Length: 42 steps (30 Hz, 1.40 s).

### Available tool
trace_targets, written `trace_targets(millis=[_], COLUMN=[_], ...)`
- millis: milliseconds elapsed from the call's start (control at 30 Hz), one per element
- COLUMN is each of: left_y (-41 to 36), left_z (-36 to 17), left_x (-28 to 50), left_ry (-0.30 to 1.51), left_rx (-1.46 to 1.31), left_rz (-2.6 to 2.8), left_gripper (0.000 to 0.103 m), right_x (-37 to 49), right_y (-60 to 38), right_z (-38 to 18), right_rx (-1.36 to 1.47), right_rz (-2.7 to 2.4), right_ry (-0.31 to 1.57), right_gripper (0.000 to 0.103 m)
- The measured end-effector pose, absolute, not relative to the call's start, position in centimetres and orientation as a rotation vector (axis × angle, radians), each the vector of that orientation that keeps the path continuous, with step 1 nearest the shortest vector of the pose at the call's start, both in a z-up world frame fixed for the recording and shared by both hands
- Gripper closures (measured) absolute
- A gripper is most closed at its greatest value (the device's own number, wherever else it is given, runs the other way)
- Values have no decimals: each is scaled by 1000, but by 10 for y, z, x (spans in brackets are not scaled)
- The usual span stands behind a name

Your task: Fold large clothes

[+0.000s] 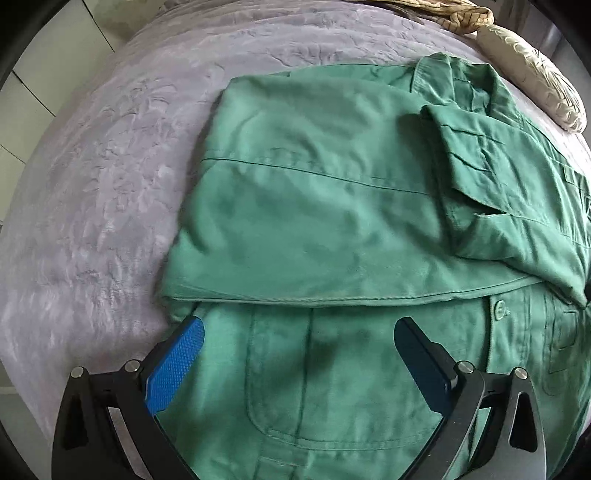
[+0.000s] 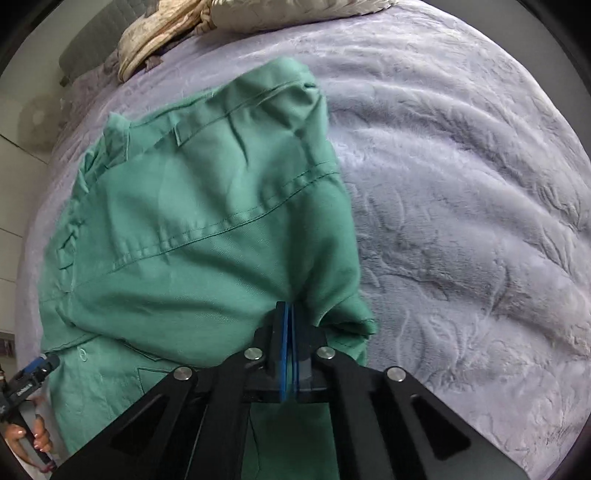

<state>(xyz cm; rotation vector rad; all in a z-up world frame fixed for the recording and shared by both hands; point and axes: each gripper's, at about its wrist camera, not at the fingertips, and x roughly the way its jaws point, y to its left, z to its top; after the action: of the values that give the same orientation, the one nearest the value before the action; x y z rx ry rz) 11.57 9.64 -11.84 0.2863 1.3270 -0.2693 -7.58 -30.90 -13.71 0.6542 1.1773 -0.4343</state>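
Bed cover, soft and purple, lies under a big green shirt that is partly folded. The left gripper hangs over the shirt's near part, blue fingers spread wide with nothing between them. The right gripper has its fingers pressed together, pinching the shirt's edge. Pillows sit at the far end.

Beyond your jaws spreads a lilac embossed bedspread; patterned beige pillows lie at its far edge.
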Motion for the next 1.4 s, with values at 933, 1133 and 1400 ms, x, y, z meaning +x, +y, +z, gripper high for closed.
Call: trace_targets(millis=[933, 1133, 1400], left_y=[-27, -75, -78], left_z=[-81, -111, -135], left_x=[135, 151, 157], left_ry=[1148, 1170, 1203], left_rx=[276, 371, 364], left_rz=[-457, -424, -399], left_gripper=[0, 0, 0], right_x=[-190, -204, -186], right_y=[-344, -339, -349], right_z=[-209, -215, -209], right_rx=[1892, 1950, 1823], right_rz=[-438, -399, -431], right_ry=[422, 375, 500], right_gripper=[94, 85, 98])
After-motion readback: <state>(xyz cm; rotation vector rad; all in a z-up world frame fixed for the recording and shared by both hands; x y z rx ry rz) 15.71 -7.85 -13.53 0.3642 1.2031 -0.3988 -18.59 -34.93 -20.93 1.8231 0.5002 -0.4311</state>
